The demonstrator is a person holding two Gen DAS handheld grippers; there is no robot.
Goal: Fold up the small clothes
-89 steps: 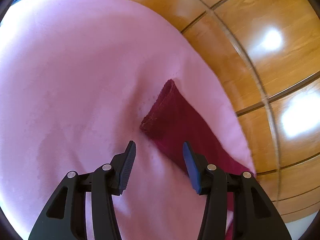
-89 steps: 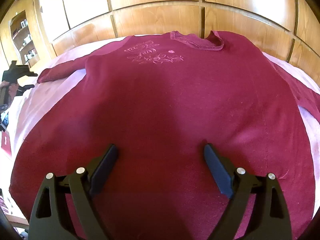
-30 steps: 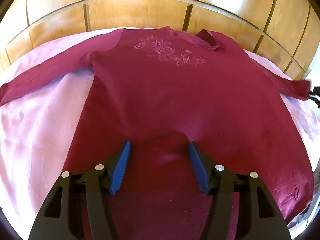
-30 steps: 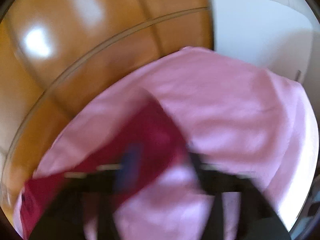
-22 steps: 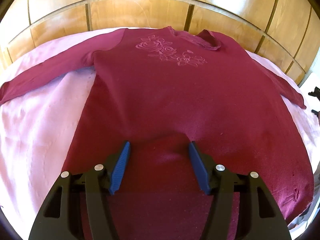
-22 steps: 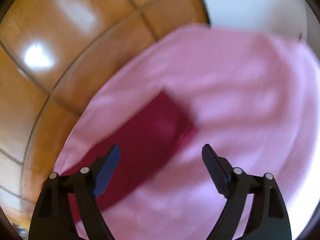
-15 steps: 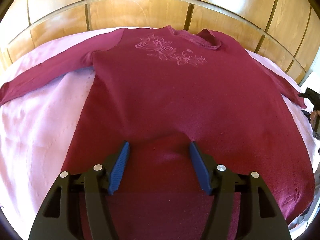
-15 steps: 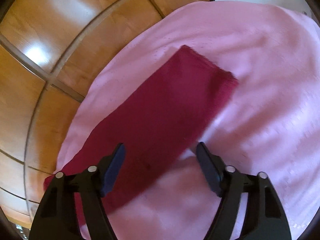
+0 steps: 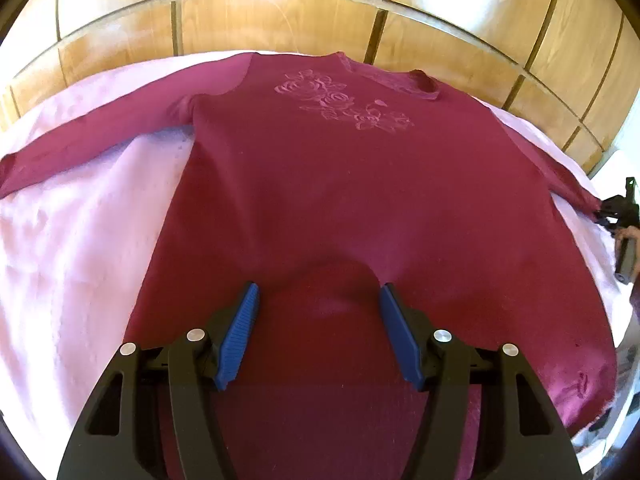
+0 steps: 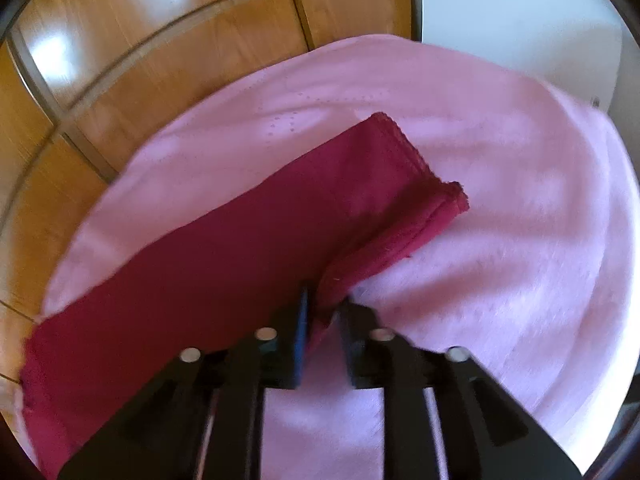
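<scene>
sweater: (image 9: 360,208) lies flat, face up, on the pink sheet (image 9: 72,248), collar away from the left cam, both sleeves spread sideways

key relation: the right sleeve (image 10: 224,248) runs long-ways from the body out to the cuff, and the right tool (image 10: 324,320) sits right at its lower edge, close to the cuff end. so the fold-in probably goes back along that axis toward the chest

right tool: pinched tight on the sleeve edge, a bit of fabric bunched up between the pads

left tool: (image 9: 316,332) wide open, holding nothing, just above the lower middle of the body. way off from either cuff

nearer hand: right one, obviously

fabric: soft matte maroon knit, stitched cuff hem, tone-on-tone rose embroidery (image 9: 344,104) on the chest. floppy stuff, likely to sag when lifted

backdrop: glossy wood panels (image 9: 280,20) behind the bed
</scene>
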